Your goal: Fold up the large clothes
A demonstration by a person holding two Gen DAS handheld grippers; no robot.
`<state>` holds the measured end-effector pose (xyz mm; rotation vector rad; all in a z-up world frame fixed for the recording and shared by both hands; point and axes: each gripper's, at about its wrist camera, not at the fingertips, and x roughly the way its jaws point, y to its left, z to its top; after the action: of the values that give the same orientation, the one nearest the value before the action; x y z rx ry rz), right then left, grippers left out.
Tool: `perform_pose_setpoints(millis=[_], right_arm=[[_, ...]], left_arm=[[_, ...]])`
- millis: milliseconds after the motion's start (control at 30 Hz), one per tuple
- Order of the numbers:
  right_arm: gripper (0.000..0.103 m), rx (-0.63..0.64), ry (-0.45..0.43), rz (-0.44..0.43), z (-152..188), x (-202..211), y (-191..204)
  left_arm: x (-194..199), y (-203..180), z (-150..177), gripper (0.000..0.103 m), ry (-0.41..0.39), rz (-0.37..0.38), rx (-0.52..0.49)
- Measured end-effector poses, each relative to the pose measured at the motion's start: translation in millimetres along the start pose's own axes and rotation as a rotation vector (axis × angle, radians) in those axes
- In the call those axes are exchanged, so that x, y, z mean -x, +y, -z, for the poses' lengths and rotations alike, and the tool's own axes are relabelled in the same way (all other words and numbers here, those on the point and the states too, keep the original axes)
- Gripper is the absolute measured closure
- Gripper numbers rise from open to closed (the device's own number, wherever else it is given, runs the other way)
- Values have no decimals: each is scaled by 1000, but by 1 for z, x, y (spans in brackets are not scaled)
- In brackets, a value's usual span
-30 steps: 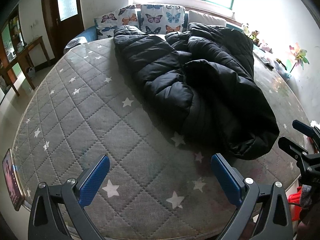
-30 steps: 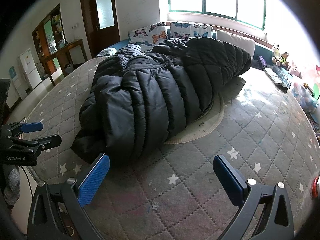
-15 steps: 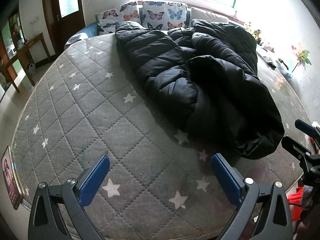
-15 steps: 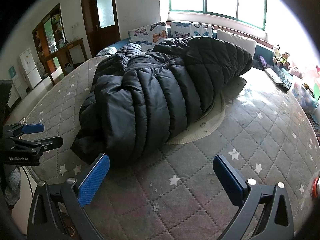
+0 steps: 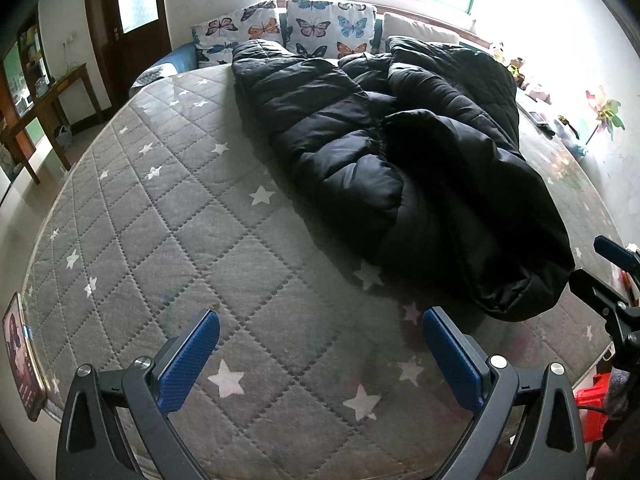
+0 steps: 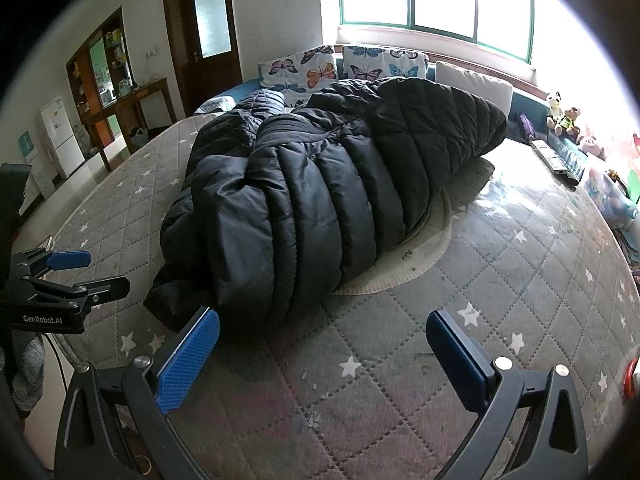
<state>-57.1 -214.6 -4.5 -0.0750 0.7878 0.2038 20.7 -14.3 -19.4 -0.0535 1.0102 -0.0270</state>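
Loosely heaped, the black puffer coat (image 5: 400, 168) sprawls on the mattress (image 5: 168, 240), both jaws wide.

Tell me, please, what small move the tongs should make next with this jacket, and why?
Probably ease the right tongs forward to the near hem of the black puffer jacket: it lies bunched on the mattress, and both tongs, left too, are open and empty.

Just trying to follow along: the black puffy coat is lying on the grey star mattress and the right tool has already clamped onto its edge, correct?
Not quite. The black puffy coat does lie on the grey star mattress, but the right tool has not clamped it: in the right wrist view its jaws stand wide open, just short of the coat's near edge.
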Motion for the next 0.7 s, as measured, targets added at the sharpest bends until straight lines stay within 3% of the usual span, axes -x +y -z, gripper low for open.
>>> perform_pose_setpoints(millis=[700], right_arm=[[0,61,-18,-65,-30,0,8]], left_arm=[[0,16,-22,0,-12,-26,-42]])
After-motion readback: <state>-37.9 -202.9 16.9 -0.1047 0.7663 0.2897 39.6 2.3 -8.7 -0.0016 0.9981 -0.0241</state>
